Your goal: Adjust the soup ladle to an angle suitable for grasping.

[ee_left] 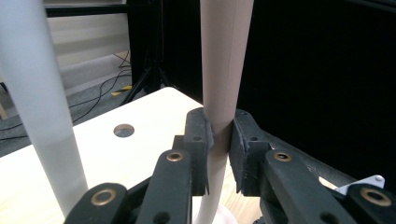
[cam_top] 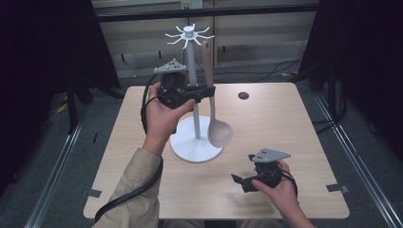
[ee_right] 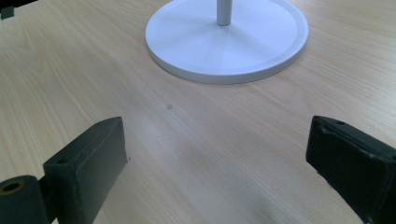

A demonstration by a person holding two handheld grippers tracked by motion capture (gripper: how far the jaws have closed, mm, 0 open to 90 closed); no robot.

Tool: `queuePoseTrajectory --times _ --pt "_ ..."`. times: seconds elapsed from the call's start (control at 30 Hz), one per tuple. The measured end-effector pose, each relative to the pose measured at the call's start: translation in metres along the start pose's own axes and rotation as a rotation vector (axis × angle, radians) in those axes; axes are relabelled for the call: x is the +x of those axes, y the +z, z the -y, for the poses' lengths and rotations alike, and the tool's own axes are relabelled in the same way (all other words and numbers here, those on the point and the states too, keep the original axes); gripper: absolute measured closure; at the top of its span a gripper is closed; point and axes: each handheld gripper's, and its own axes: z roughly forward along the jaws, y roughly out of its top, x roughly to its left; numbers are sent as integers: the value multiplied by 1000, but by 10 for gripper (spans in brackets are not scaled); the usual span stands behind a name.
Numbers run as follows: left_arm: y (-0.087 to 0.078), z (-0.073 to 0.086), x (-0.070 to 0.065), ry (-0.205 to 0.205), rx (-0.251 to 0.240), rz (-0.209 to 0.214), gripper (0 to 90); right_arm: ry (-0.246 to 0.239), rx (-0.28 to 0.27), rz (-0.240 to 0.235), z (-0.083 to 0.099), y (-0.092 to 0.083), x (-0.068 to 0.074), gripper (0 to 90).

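Gripping: left gripper (ee_left: 219,154) clamps spoon (cam_top: 213,111) handle, bowl down.
Spoon: upright, just right of rack (cam_top: 195,95) pole, mid-table (cam_top: 266,123).
Right gripper (ee_right: 217,168): jaws wide, nothing held, near right.

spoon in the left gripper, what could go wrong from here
The left gripper clamps the spoon partway down its tapering handle, so it may slip or swing as it is lifted toward the hooks. The spoon hangs close to the stand, so a knock might tip it; the open right gripper is not steadying the base.
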Motion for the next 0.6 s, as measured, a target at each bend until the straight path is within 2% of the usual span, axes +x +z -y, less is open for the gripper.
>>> queuePoseTrajectory --times 0.23,0.6 --pt "-1 1 4 -8 -8 -16 783 4 1 -1 0 0 0 46" --pt "-4 2 8 7 -9 -39 782 6 3 -1 -1 0 -1 46"
